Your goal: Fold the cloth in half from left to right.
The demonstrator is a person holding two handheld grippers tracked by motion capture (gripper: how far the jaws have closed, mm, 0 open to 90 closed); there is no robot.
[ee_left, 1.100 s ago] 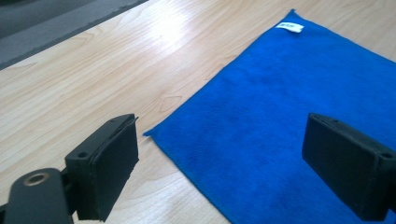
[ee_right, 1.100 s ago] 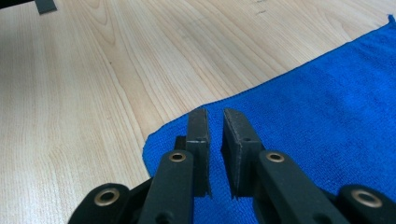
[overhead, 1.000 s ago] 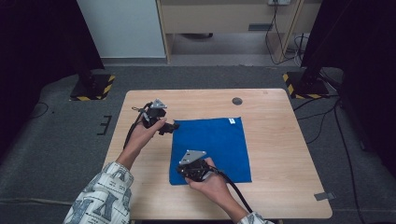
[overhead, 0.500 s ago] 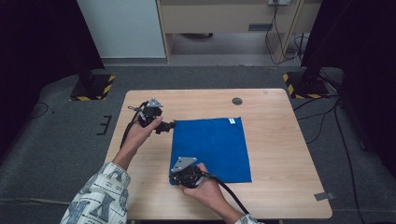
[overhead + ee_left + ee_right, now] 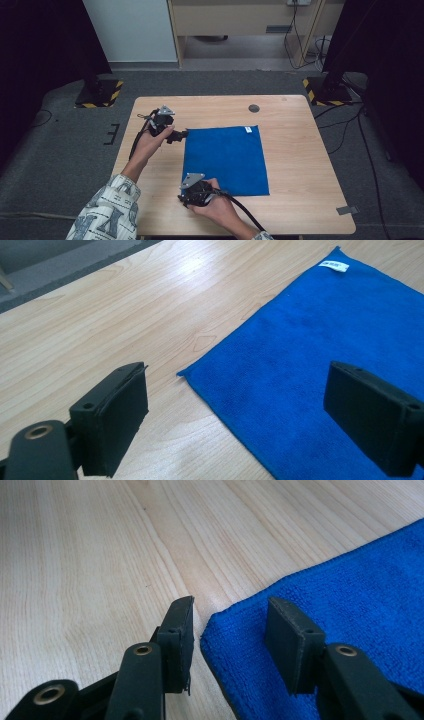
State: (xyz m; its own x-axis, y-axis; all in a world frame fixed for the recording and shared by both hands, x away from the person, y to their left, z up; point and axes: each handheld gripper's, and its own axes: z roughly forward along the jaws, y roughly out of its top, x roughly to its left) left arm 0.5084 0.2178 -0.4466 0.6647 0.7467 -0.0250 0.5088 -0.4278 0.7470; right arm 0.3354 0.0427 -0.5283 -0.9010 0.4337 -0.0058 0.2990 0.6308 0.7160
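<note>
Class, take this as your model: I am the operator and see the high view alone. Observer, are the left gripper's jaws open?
Observer: Yes. In the left gripper view the left gripper has its jaws wide apart, with a corner of the blue cloth between them.
Operator: Is it touching the cloth?
Observer: I cannot tell; the corner lies flat on the table just ahead of the jaws.
Operator: And the right gripper?
Observer: In its own view the right gripper is open, astride the cloth's near corner, one jaw over wood and one over cloth.
Operator: Any mark on the cloth?
Observer: A small white label sits by its far corner.
</note>
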